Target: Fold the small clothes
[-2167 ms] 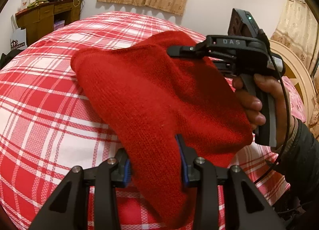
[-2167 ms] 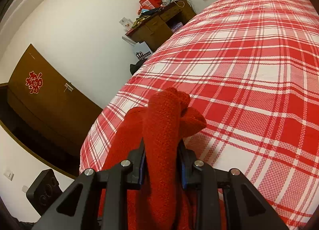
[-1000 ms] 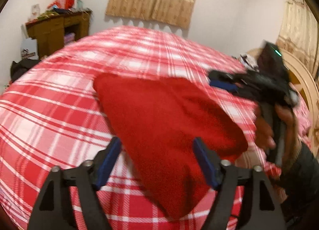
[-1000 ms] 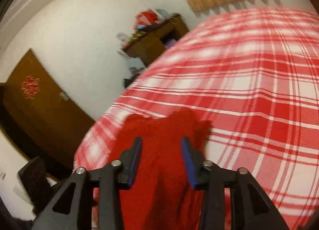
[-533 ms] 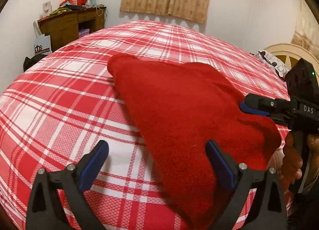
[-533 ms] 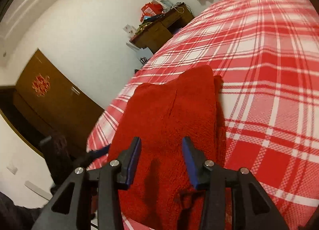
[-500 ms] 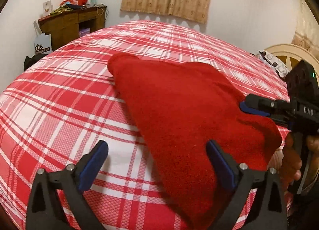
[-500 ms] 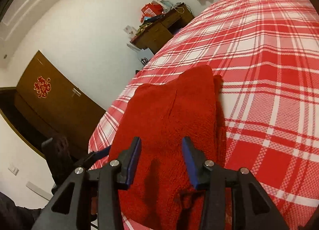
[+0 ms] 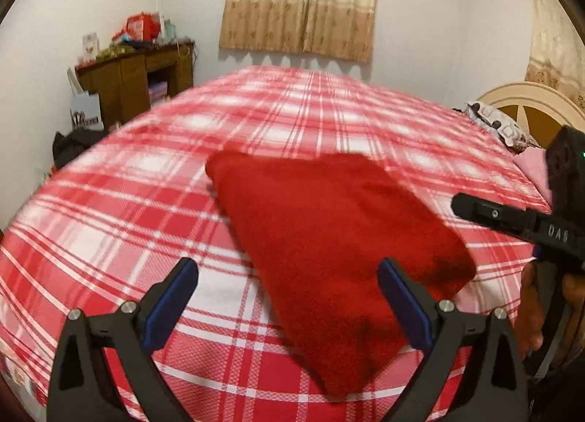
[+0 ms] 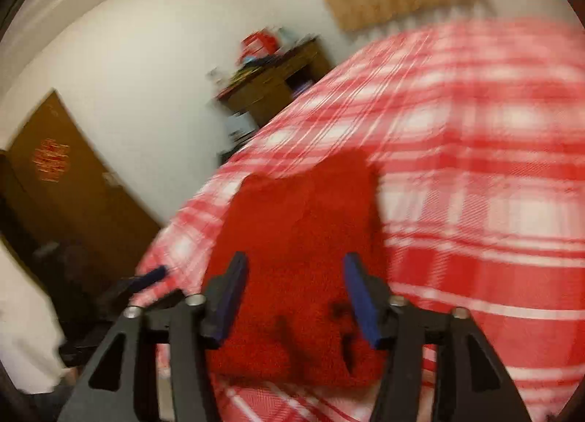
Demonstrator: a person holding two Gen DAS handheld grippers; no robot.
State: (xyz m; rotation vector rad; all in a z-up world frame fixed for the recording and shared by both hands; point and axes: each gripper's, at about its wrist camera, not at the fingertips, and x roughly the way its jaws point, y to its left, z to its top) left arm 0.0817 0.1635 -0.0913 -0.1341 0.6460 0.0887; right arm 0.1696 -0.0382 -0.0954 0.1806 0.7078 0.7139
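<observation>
Bed, red-and-white plaid cover point(image 9: 109, 239): bears 1 red knit garment point(image 9: 329, 232), folded flat, fold apparently complete; long axis runs diagonally, narrow end toward the near edge. Left gripper point(image 9: 289, 297): spread wide, nothing grasped. Right gripper point(image 10: 296, 290): jaws just opening, cloth released beneath them.

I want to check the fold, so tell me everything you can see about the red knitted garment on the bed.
The red knitted garment is a thick, fuzzy-looking knit in plain red, folded into a rough wedge and lying flat on the red-and-white checked bedspread. One narrow end points toward the left gripper, whose jaws stand wide open. The right gripper is open too. Neither holds it.
</observation>
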